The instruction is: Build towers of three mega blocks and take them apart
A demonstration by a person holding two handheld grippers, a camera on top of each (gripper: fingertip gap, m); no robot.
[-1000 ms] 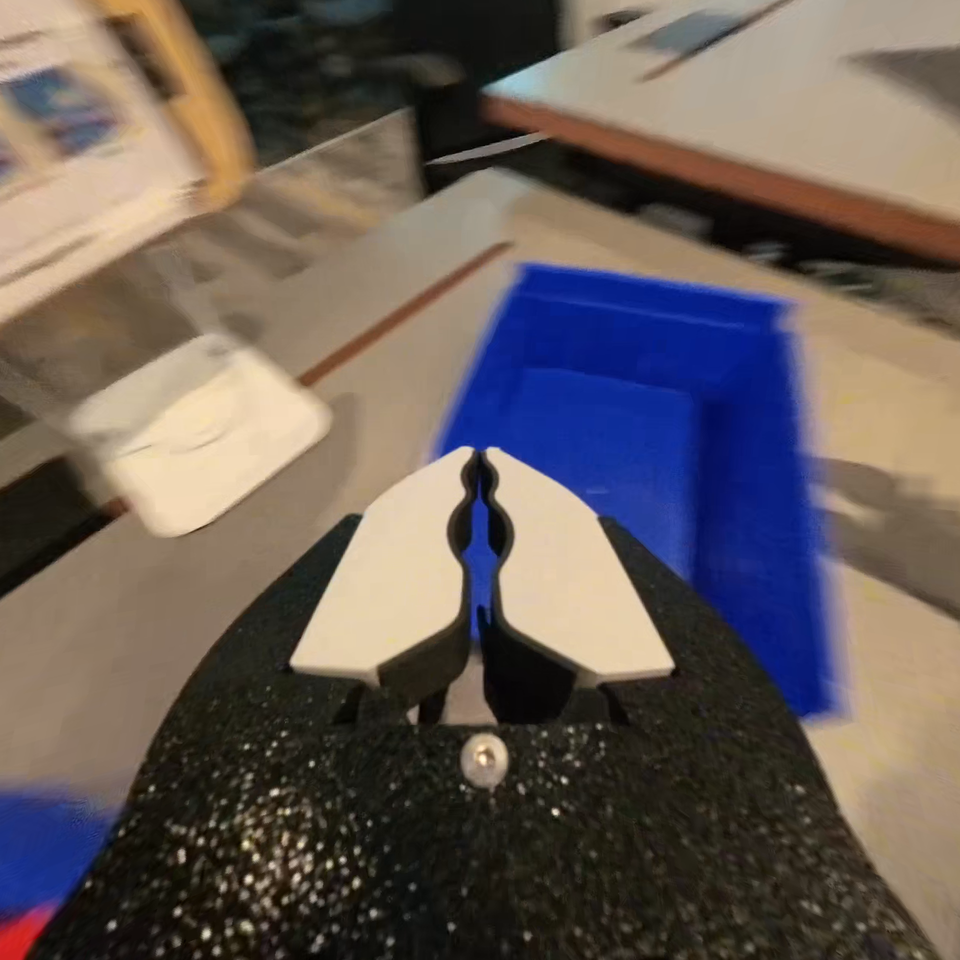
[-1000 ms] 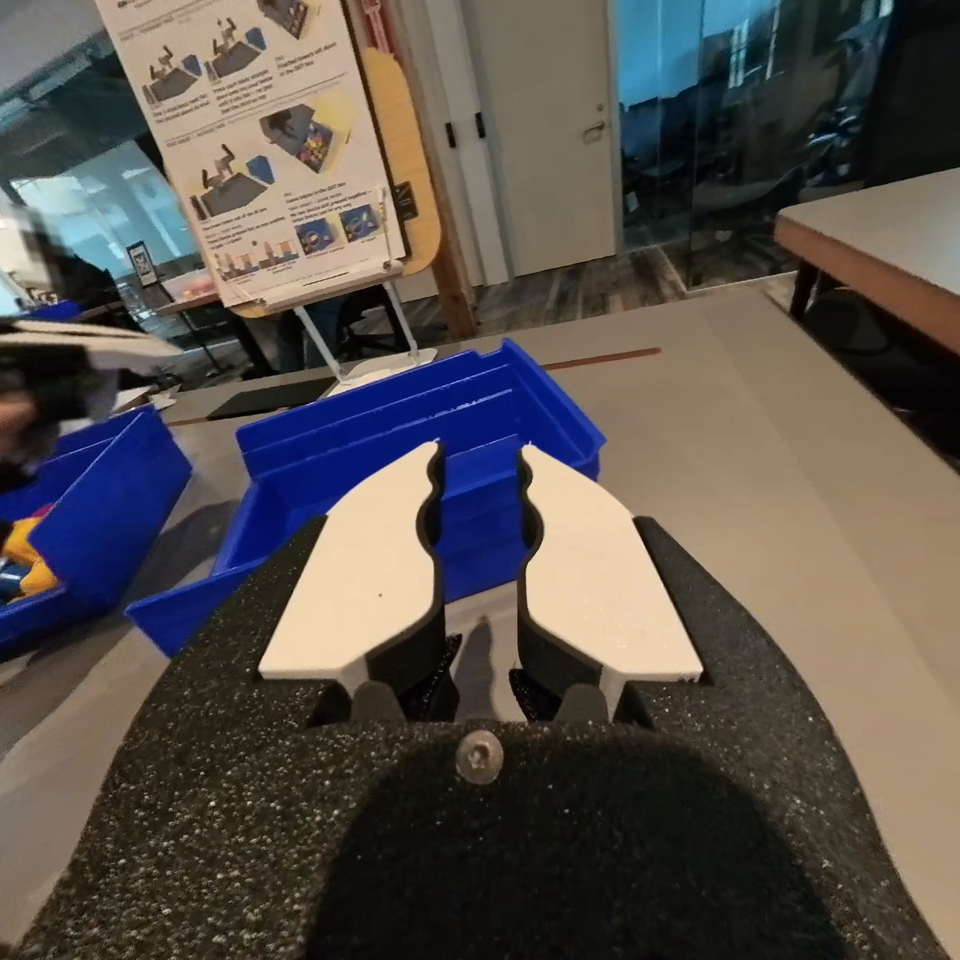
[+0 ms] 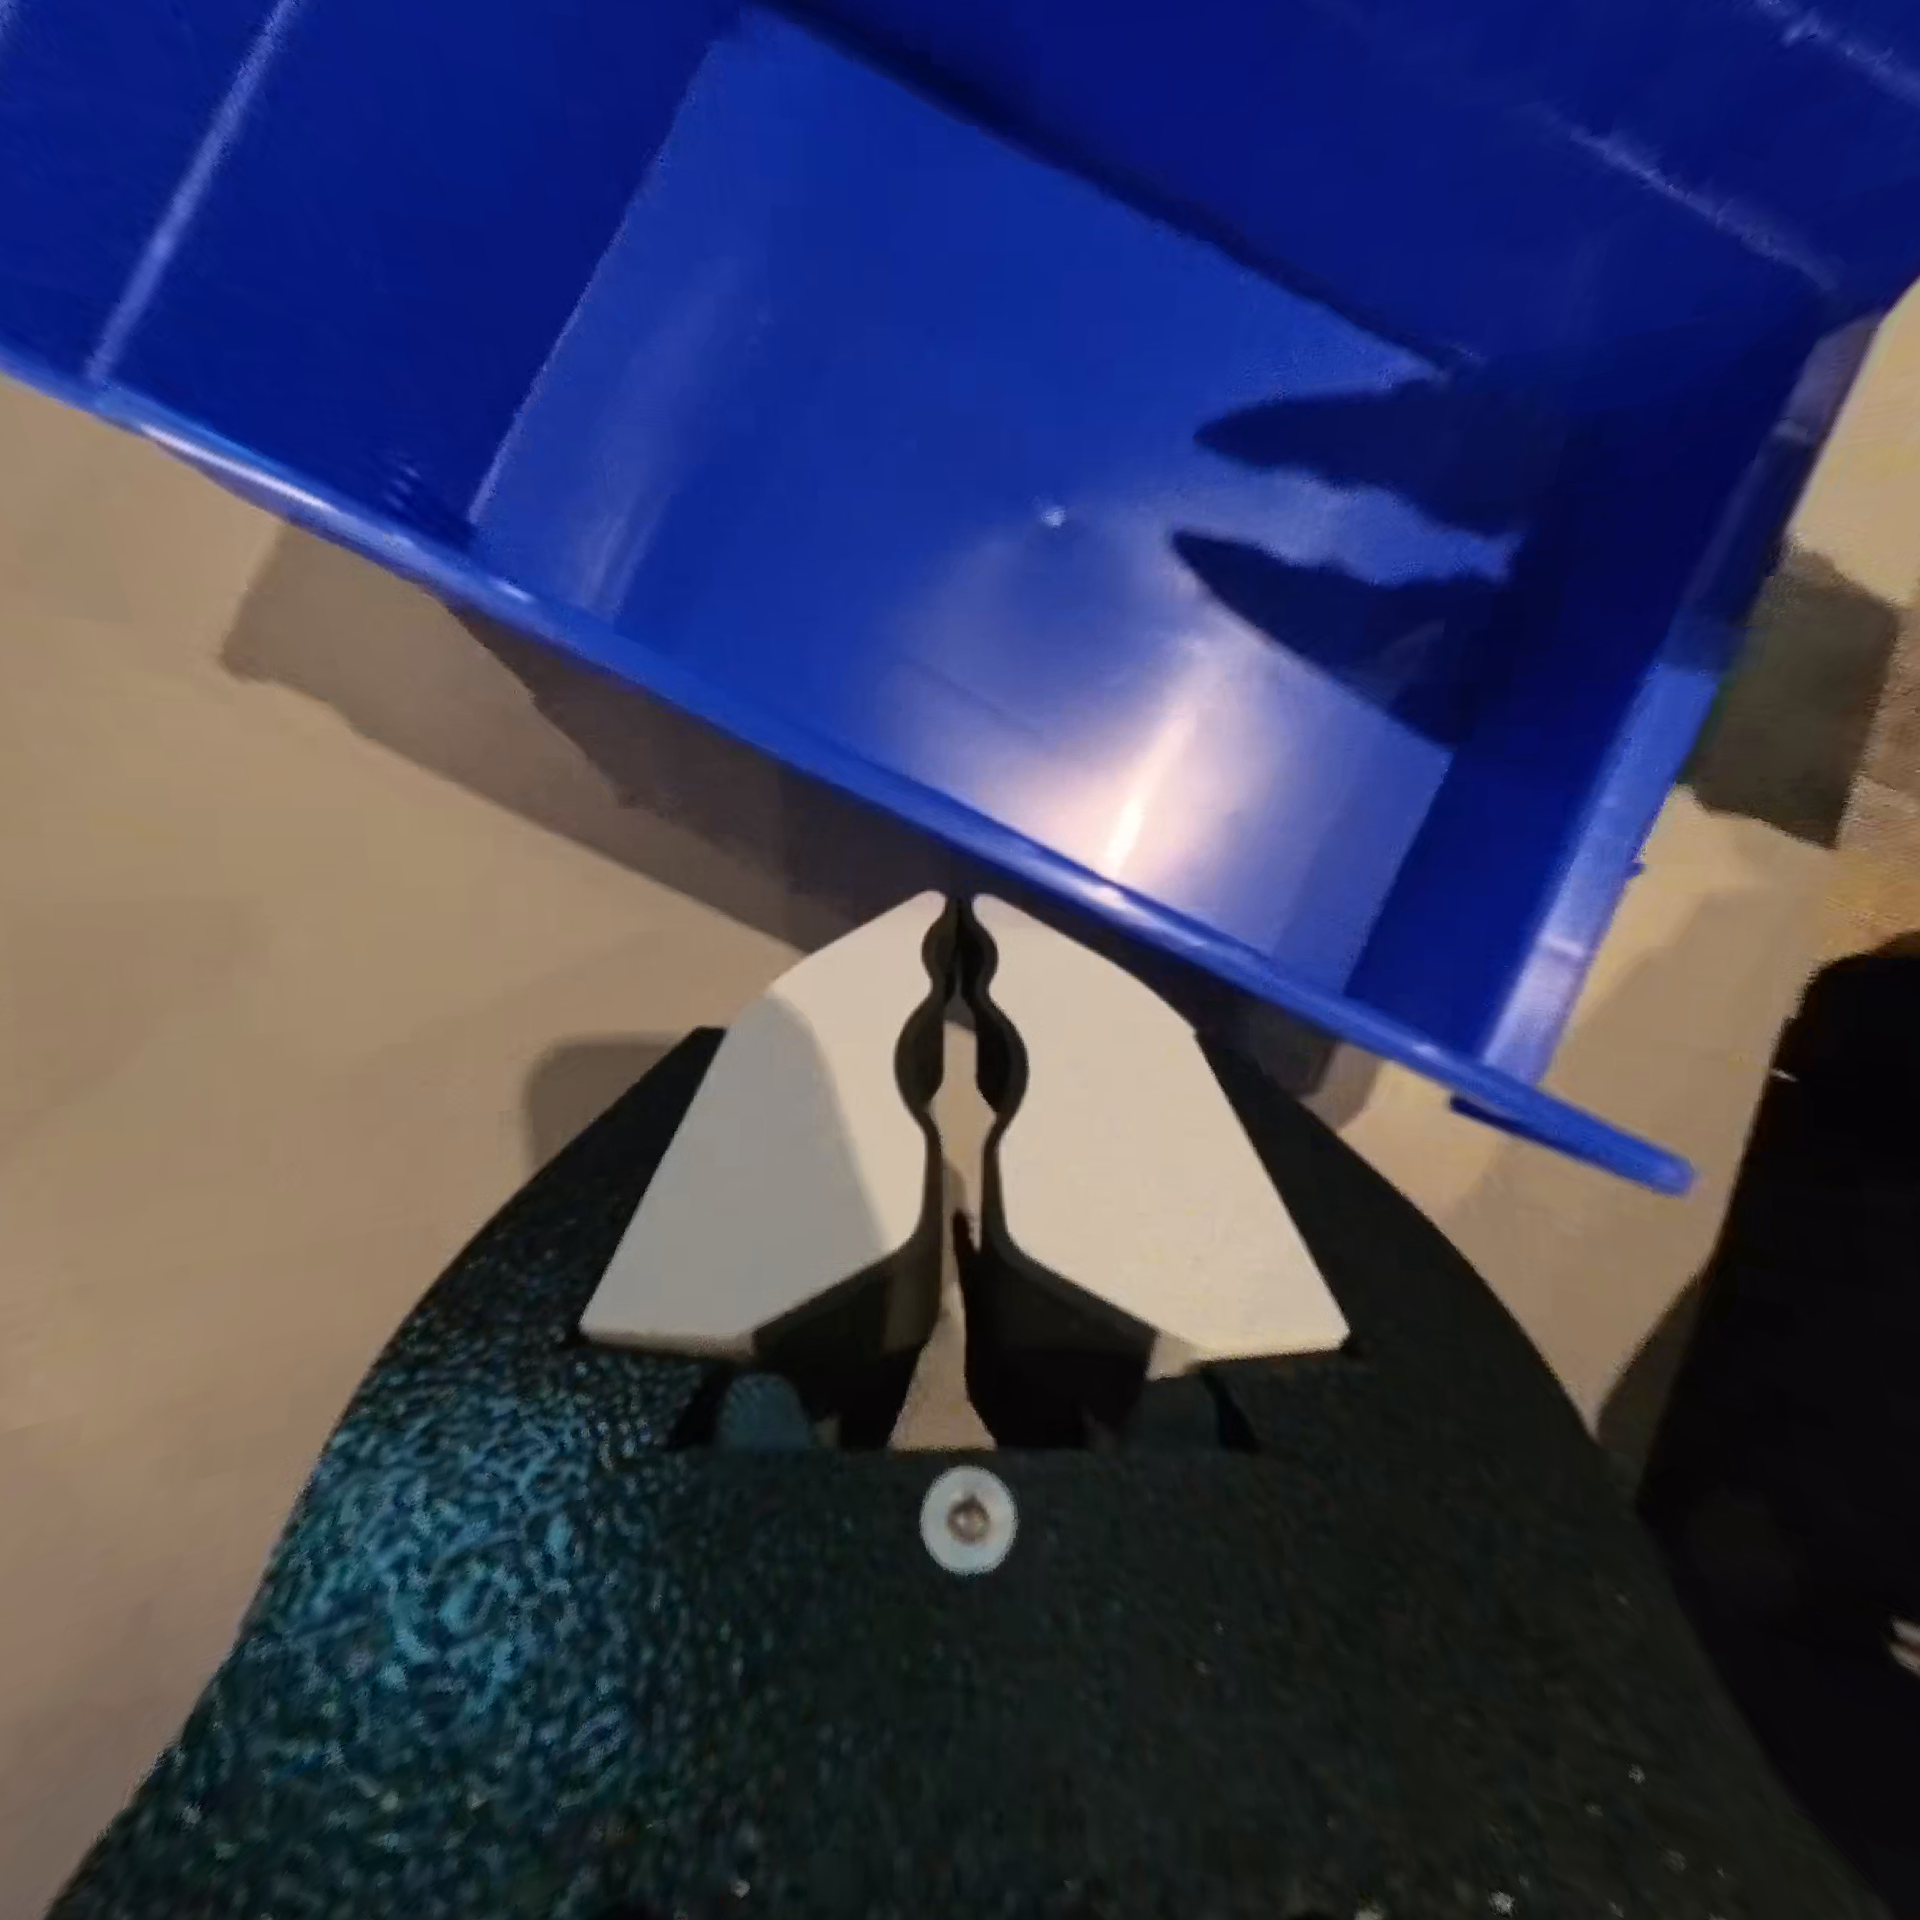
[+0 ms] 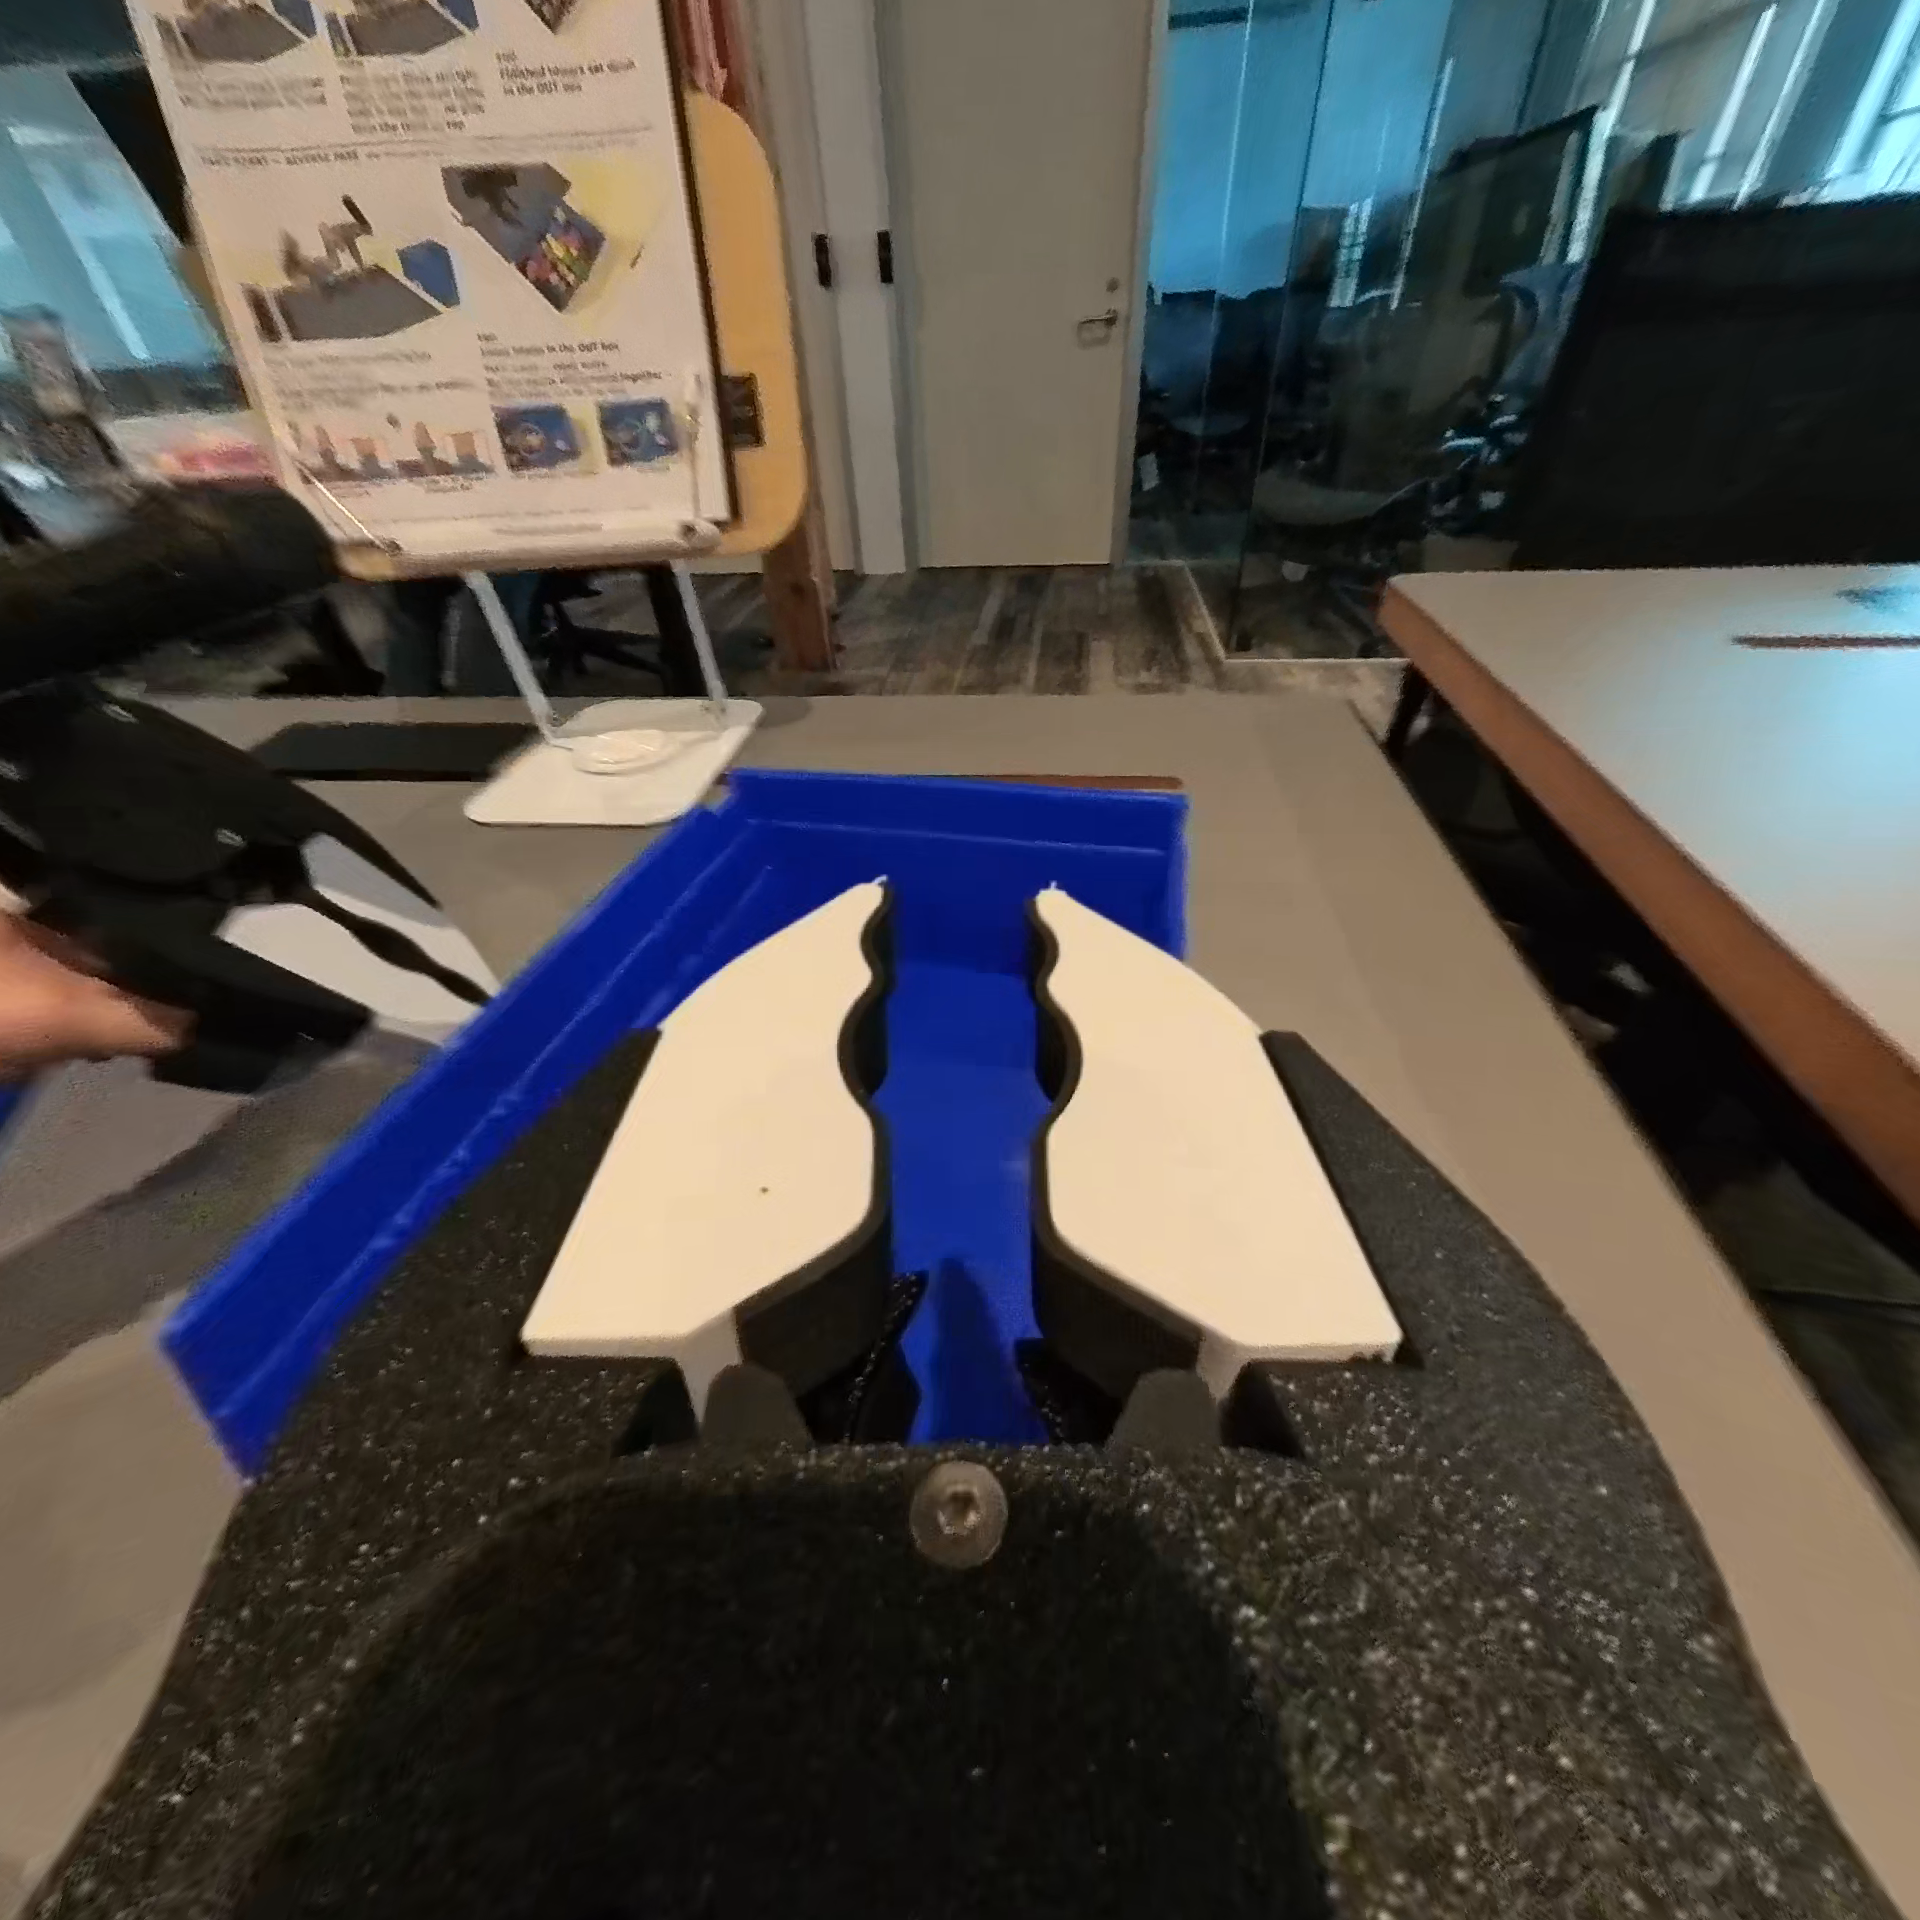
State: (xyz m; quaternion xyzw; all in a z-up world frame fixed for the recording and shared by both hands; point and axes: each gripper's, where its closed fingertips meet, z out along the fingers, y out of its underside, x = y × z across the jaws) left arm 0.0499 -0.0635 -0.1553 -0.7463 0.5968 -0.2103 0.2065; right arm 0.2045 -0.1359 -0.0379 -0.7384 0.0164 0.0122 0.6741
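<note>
Two grippers, one blue bin (image 4: 582, 1049), and not a single block showing in either view, so where the mega blocks are I cannot tell. The left gripper (image 3: 961, 920) has its white fingers (image 3: 790, 1143) pressed together with nothing between them, tips right at the near rim of the bin (image 3: 727, 675), just outside the wall, above the tan table (image 3: 312, 935). From that side the bin's floor looks bare, with only shadows lying across it. The right gripper (image 4: 961, 894) hangs over the same bin with its jaws spread and nothing held, looking straight down the length of the box; the bin's long axis runs away from it, toward the far wall. Off to its left the other gripper (image 4: 343, 935) shows dark, held in a hand (image 4: 73, 1018) beside the bin's long wall. My read: the right one is better placed, already over the interior and lined up with the long axis, while the left stands at the side. With no block in the bin, the next reach probably has to go elsewhere.
</note>
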